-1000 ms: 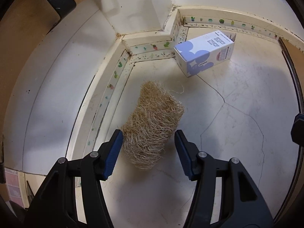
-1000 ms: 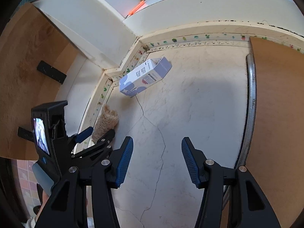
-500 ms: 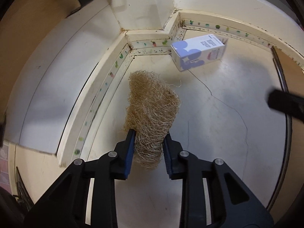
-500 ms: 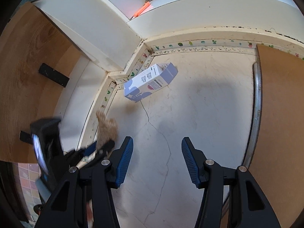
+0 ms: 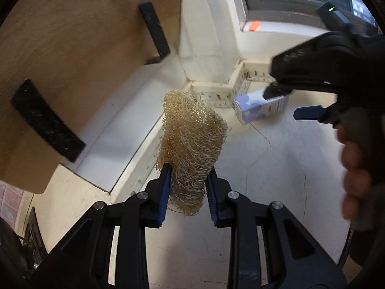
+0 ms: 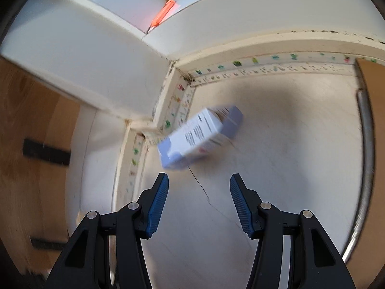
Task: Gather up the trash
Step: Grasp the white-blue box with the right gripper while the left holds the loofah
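Loofah point(image 5: 192, 142) pinched in left tongs point(image 5: 187, 190), carton point(image 6: 199, 137) by patterned trim point(image 6: 173, 110)

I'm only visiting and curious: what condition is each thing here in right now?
Loofah scrubber: clamped, lifted off the floor.
Left gripper: jaws shut on the scrubber.
Right gripper: jaws open, just widened, nothing between them.
Carton: lying on its side, untouched.
Floor: cracked.

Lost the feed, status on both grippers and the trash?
Left gripper shut on loofah scrap, lifted. Right gripper open, jaws just widening, empty, short of the carton. Nothing between.
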The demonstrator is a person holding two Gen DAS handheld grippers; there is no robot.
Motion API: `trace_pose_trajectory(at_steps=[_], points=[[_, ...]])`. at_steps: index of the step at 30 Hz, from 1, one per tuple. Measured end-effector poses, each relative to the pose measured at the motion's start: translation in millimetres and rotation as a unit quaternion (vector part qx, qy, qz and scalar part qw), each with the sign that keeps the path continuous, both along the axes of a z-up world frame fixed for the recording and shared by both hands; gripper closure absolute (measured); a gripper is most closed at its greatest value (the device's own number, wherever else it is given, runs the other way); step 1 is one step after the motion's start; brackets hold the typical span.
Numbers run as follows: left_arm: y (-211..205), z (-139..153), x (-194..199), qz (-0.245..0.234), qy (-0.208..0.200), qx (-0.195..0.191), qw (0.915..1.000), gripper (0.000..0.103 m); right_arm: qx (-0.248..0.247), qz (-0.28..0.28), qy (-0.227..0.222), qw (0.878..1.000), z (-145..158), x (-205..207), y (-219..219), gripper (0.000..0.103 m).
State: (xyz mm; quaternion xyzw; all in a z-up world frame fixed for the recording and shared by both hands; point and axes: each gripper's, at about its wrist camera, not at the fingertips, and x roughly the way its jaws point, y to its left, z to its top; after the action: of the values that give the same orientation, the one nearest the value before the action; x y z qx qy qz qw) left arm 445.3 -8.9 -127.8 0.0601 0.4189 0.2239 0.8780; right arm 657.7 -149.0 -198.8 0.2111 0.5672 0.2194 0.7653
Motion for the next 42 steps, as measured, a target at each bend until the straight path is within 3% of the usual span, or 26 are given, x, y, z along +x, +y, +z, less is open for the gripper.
trace_pose_trajectory(at_steps=[3, 10, 19, 23, 32, 36, 40, 42], points=[[5.3, 6.3, -7.3, 0.01, -0.01, -0.002, 0.9999, 0.078, 0.003, -0.026, 0.003, 1.0, 0.0, 12.3, 8.7, 0.032], [17.6, 5.0, -3.9, 0.022, -0.011, -0.01, 0.9996, 0.078, -0.009, -0.071, 0.023, 0.997, -8.4, 34.8, 27.4, 0.032], [25.8, -0.8, 0.4, 0.03, -0.009, -0.02, 0.9993, 0.078, -0.111, -0.046, 0.01, 0.993, -15.6, 58.1, 70.4, 0.032], [28.3, -1.0, 1.3, 0.03, -0.009, -0.024, 0.9992, 0.078, -0.127, -0.025, -0.004, 0.992, -9.1, 57.1, 74.2, 0.041], [21.7, 0.7, 3.2, 0.022, -0.005, -0.034, 0.9992, 0.078, -0.121, 0.011, 0.012, 0.993, -4.7, 55.0, 56.1, 0.06], [21.1, 1.2, 2.0, 0.021, -0.005, -0.041, 0.9989, 0.078, -0.156, 0.05, 0.025, 0.986, -9.1, 42.3, 54.0, 0.072], [19.3, 4.2, -6.1, 0.024, -0.006, -0.043, 0.9987, 0.078, -0.09, 0.034, 0.057, 0.994, -14.0, 38.5, 43.1, 0.072], [19.2, 5.1, -6.7, 0.025, -0.007, -0.044, 0.9987, 0.078, -0.066, 0.017, 0.057, 0.996, -9.3, 41.0, 39.5, 0.066]])
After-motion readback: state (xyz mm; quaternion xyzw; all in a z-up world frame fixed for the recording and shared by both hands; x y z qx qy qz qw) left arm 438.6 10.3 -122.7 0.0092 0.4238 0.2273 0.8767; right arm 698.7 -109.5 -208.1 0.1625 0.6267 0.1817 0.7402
